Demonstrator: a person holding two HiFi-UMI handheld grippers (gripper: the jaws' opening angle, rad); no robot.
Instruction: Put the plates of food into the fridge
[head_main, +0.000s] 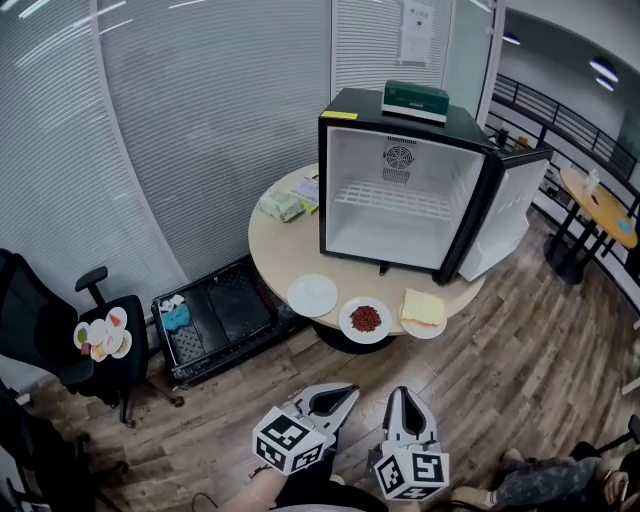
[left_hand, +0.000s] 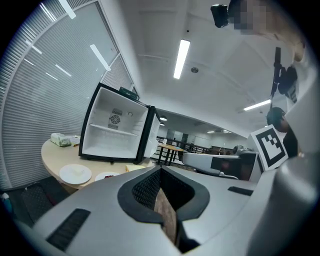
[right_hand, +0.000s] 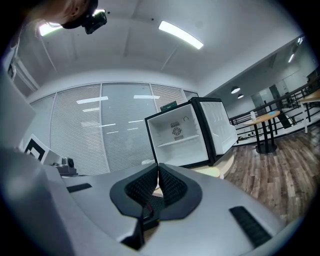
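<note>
A round beige table (head_main: 283, 252) stands on a floor of wood planks (head_main: 520, 370), close to a glass wall with closed blinds (head_main: 200, 120). On the table is a small black fridge (head_main: 400, 190). Its door (head_main: 505, 215) is swung open to the right, and the white inside holds only a wire shelf (head_main: 392, 199). A green box (head_main: 415, 100) lies on top of the fridge, and a pale green wrapped package (head_main: 281, 206) lies on the table to the left of it.

Three plates stand in a row at the near edge of the table, in front of the fridge: a white plate (head_main: 313, 295), a plate with red food (head_main: 366, 319) and a plate with a yellow slice (head_main: 423, 311).

An open black case (head_main: 215, 318) lies on the floor at the left of the table. Further left is a black office chair (head_main: 40, 330) with small plates (head_main: 102, 333) on its seat. At the right, beside a railing (head_main: 560, 115), stands a second round table (head_main: 600, 205).

The left gripper (head_main: 343, 393) and the right gripper (head_main: 404, 393) are well apart from the plates. Both have their jaws pressed together with nothing between them.
</note>
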